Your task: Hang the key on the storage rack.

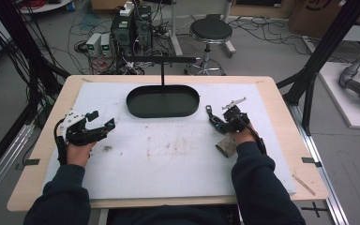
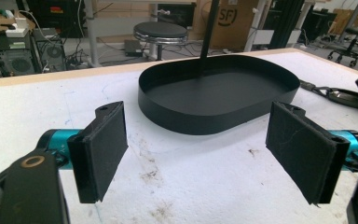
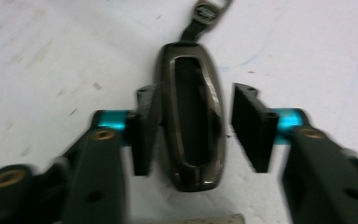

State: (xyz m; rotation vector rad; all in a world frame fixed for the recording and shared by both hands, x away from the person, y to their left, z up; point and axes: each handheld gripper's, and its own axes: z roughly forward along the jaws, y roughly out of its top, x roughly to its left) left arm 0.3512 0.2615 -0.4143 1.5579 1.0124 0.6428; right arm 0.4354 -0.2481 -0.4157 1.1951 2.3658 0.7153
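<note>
Claw on the left [image 1: 100, 121] sits near the table's left edge, jaws wide apart with nothing between them, pads [image 2: 103, 149] aimed across the white mat [image 1: 178, 154] at the black oval tray [image 2: 214, 95]. Reads as parked: clear of the work, yet lined up with the tray if it's needed there.

Tray stands at the middle of the table's far edge, low wall all round, thin black post [image 1: 162, 70] rising at its far side. Inside looks bare from here. Low rim means an easy drop-in from above; the post is the one thing to steer round.

Right claw [image 1: 218, 121] is over toward the right edge, just right of the tray's near end, straddling a dark key fob [image 3: 193, 126] lying flat on the mat, strap [image 3: 200, 18] pointing away. Jaws partly closed: one pad looks to touch the fob's side, the other shows a slim gap, so not clamped yet. Picture is blurred, so contact is a judgement.

A small tan piece [image 1: 226, 146] lies just nearside of that hand. Mat between fob and tray is open, a short clear path.
</note>
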